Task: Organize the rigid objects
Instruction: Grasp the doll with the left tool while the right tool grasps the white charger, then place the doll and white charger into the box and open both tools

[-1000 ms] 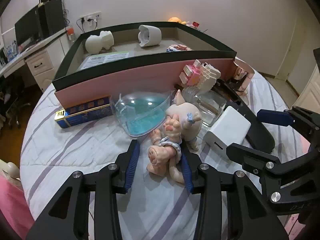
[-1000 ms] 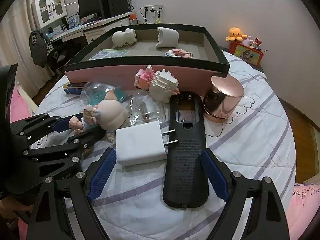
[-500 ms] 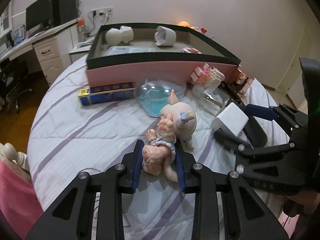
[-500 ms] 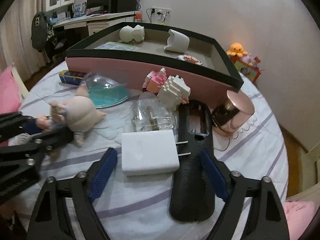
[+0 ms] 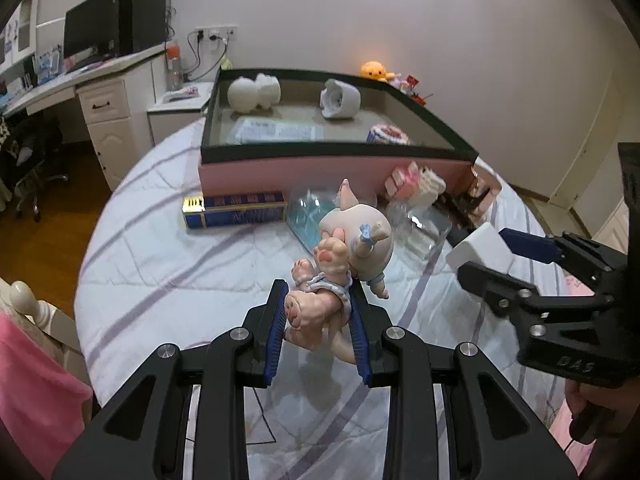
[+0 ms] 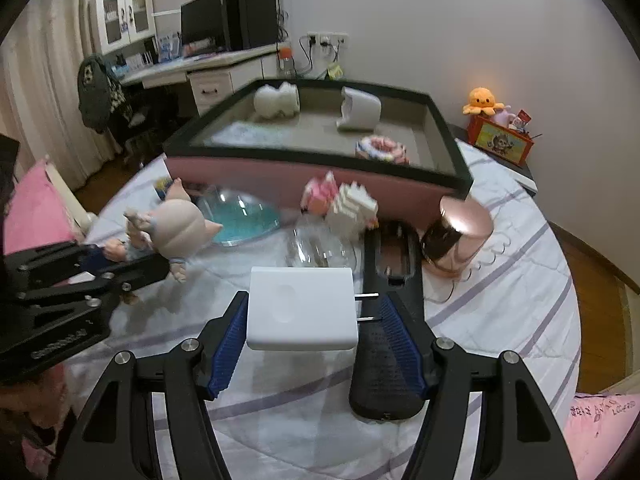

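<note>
My left gripper (image 5: 318, 336) is shut on the legs of a pig doll (image 5: 344, 256) and holds it above the bed. The doll also shows in the right wrist view (image 6: 172, 228). My right gripper (image 6: 312, 320) is shut on a white plug charger (image 6: 300, 308), its prongs pointing right, lifted off the bed. The charger also shows in the left wrist view (image 5: 480, 248). Behind stands the pink box with a dark rim (image 5: 340, 152), holding a white figure (image 5: 254, 92), a white cup (image 5: 340, 100) and a small round toy (image 5: 388, 134).
On the striped bedspread lie a blue box (image 5: 236, 210), a clear blue dome (image 6: 240, 216), a pink and white block toy (image 6: 344, 200), a clear bottle (image 6: 320, 248), a black remote (image 6: 388, 340) and a rose-gold cup (image 6: 456, 236). A desk stands far left.
My left gripper closed on the pig doll and raised it. My right gripper closed on the white charger and lifted it off the bed.
</note>
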